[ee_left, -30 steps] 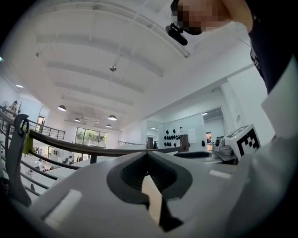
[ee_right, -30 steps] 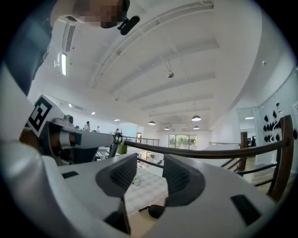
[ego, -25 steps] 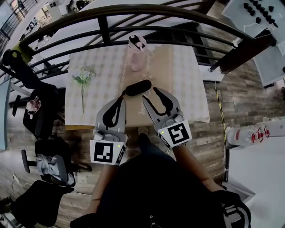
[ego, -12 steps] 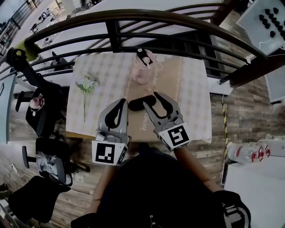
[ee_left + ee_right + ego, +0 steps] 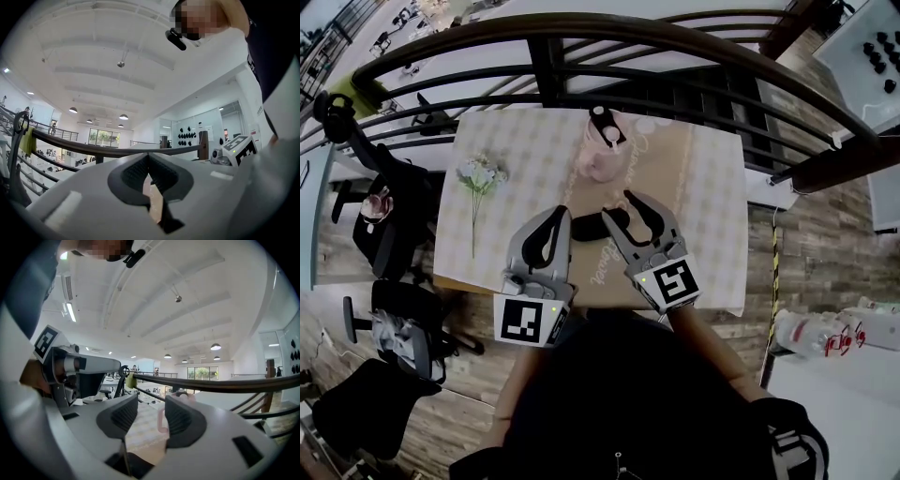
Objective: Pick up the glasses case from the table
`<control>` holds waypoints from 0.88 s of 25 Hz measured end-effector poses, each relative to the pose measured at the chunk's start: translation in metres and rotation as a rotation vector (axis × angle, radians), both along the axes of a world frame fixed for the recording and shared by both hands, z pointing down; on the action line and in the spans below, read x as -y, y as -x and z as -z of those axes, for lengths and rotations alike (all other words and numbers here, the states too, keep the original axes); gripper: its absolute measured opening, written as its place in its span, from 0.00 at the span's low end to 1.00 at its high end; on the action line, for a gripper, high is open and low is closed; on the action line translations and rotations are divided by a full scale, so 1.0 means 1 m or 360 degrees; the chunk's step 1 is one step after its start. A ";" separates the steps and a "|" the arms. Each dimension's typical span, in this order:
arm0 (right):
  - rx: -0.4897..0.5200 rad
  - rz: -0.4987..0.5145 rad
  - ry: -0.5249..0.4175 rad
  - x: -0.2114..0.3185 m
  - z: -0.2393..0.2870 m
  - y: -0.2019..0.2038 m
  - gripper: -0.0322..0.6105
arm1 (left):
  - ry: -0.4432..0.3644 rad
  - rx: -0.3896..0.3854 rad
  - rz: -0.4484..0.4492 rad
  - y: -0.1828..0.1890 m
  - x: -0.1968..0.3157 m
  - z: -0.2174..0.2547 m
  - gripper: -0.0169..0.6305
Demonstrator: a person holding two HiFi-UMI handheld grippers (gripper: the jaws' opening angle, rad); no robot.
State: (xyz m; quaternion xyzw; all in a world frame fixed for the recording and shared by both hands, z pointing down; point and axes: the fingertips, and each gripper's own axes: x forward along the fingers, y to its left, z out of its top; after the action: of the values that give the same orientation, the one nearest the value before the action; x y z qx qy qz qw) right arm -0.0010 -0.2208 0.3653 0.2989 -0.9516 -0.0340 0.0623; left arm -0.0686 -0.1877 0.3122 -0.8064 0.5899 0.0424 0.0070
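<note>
Item, task status: the black glasses case point(image 5: 598, 225) lay not yet lifted on the brown runner point(image 5: 654, 169) of the tabletop point(image 5: 712, 197), nearer us than the pink mug point(image 5: 602, 155), so we judged both the grasp and the lift outstanding. Item, left tongs point(image 5: 562, 213): held about level over the near edge, pointing away from us, pads closed together on nothing, tip just beside the case's left end. Item, right tongs point(image 5: 615, 210): alongside, tilted slightly downward, jaws apart and empty at the case's right end; whether they touched it we could not tell.
</note>
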 end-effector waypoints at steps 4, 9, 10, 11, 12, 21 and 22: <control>-0.0005 0.0016 0.0028 0.004 -0.006 -0.002 0.28 | 0.0043 0.0012 0.0014 -0.003 0.004 -0.006 0.05; -0.0019 0.0029 0.0064 0.005 -0.015 -0.005 0.28 | 0.0059 0.0003 0.0000 -0.006 0.007 -0.010 0.05; -0.0021 0.0028 0.0073 0.005 -0.018 -0.005 0.28 | 0.0075 0.0007 0.0000 -0.006 0.007 -0.013 0.05; -0.0018 0.0024 0.0082 0.006 -0.021 -0.006 0.28 | 0.0091 0.0013 0.0001 -0.005 0.007 -0.016 0.05; -0.0015 0.0021 0.0089 0.007 -0.025 -0.007 0.28 | 0.0103 0.0016 -0.0001 -0.005 0.008 -0.019 0.05; -0.0079 0.0031 0.0150 0.010 -0.049 -0.007 0.28 | 0.0172 -0.0003 -0.0084 -0.010 0.012 -0.038 0.05; -0.0076 0.0027 0.0168 0.010 -0.053 -0.007 0.29 | 0.0175 -0.0008 -0.0101 -0.012 0.013 -0.039 0.05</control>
State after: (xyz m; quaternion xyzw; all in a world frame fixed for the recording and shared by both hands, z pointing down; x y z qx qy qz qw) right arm 0.0059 -0.2307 0.4182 0.2862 -0.9529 0.0085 0.1003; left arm -0.0569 -0.2004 0.3512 -0.8237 0.5655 0.0123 -0.0402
